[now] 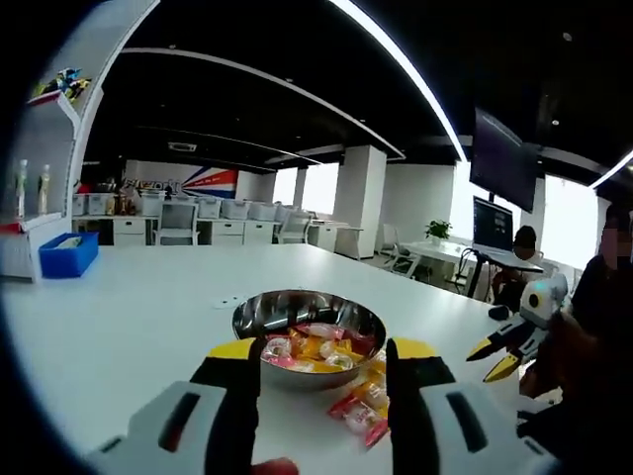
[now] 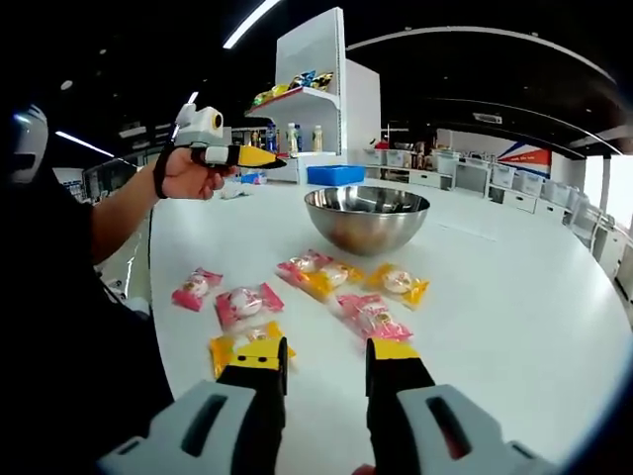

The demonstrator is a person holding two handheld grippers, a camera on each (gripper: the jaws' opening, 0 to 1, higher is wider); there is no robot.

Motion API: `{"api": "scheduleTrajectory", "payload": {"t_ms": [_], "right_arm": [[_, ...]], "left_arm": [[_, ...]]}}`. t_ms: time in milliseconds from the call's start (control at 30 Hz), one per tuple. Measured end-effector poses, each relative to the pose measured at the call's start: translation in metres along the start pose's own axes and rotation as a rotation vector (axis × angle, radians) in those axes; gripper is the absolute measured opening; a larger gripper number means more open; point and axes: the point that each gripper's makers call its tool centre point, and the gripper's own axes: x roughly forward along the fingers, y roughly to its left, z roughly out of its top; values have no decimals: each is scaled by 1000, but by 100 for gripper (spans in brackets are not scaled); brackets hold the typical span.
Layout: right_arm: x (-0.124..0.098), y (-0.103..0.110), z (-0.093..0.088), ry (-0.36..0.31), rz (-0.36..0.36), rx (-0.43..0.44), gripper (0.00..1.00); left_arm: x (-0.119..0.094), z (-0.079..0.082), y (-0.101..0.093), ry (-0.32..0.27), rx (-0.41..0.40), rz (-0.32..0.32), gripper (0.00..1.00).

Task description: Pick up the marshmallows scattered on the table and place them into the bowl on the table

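Open table [image 2: 514,297] spreads white and bare to the right of the steel bowl [image 2: 367,219] in the right gripper view, running out to a curved edge well beyond it, while on the near left the table's rim curves close beside a person's dark sleeve. Six wrapped marshmallows lie scattered in front of the bowl there: a pink one [image 2: 197,287] farthest left, a second pink one [image 2: 247,303] just beside it, a pink-and-yellow packet [image 2: 318,272] nearest the bowl, a yellow one [image 2: 398,283] to its right, a pink one [image 2: 369,315] just ahead of the right jaw, and a yellow one [image 2: 244,343] partly hidden by the left jaw. The right claw [image 2: 324,358] stands open with nothing between its yellow-tipped jaws, low over the table. The left claw [image 1: 323,353] is likewise open and empty; in the left gripper view its jaws frame the bowl, which holds several pink and yellow packets, too overlapped to count, and more packets [image 1: 360,408] lie on the table just beside its near wall. In the right gripper view a hand holds that left claw raised, well apart from the bowl. Behind stands a white shelf unit [image 2: 321,99], a blue bin [image 2: 335,174], rows of white desks, and long ceiling lights.
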Motion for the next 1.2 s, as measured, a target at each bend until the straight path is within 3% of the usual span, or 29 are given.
{"api": "scheduleTrajectory", "payload": {"t_ms": [333, 567, 767, 1067, 1200], "right_arm": [[3, -1, 1, -13, -3, 2, 32], [7, 3, 6, -28, 8, -1, 32], [9, 6, 6, -30, 13, -3, 32], [7, 4, 10, -40, 7, -10, 32], [6, 2, 11, -43, 1, -9, 32]], "left_arm": [[-30, -7, -20, -12, 52, 2, 55], [-50, -5, -31, -65, 41, 18, 56], [-66, -15, -32, -71, 26, 44, 56], [-88, -46, -39, -43, 4, 55, 60], [-94, -51, -46, -49, 43, 50, 64]]}}
